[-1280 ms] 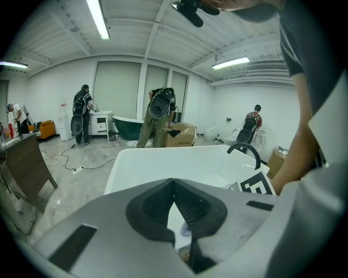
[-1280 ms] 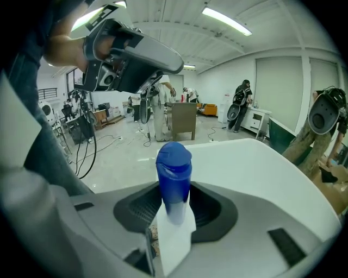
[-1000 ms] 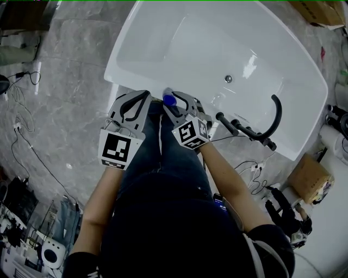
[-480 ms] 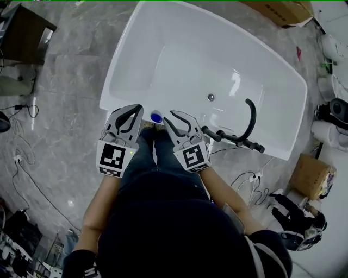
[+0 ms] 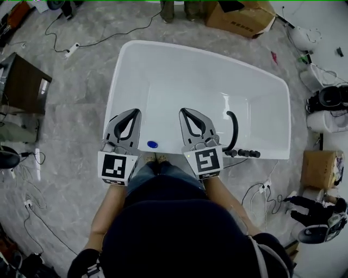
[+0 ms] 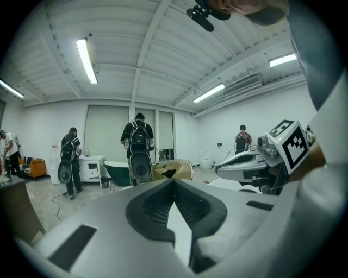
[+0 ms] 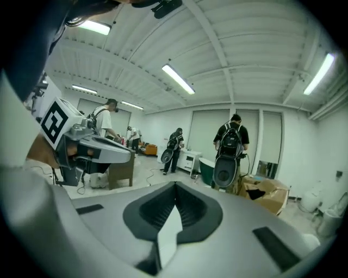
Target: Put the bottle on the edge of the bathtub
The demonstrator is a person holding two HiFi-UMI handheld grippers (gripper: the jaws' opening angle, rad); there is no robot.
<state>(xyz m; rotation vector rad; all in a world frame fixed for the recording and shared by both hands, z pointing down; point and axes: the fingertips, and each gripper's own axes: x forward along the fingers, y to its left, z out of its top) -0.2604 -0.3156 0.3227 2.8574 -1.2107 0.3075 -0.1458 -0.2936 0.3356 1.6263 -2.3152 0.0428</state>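
The bottle, seen from above as a blue cap (image 5: 152,144), stands on the near rim of the white bathtub (image 5: 116,70). It is between my two grippers and apart from both. My left gripper (image 5: 134,112) (image 6: 174,182) is shut and empty, held up over the tub's near left. My right gripper (image 5: 186,111) (image 7: 175,187) has just closed its jaws with nothing between them, and it hangs over the tub's near right. Both point nearly level into the room. Each gripper view shows the other gripper at its side.
A black hose spout (image 5: 234,130) and tap handles (image 5: 246,153) sit on the tub's near right rim. Cardboard boxes (image 5: 239,16) (image 5: 316,168), a dark cabinet (image 5: 24,84) and cables lie around on the floor. People with backpacks (image 6: 140,146) stand farther off.
The right gripper let go of the bottle, rose away and shut. The left gripper rose too. The bottle stays on the rim, and the whole view has pulled higher above the tub.
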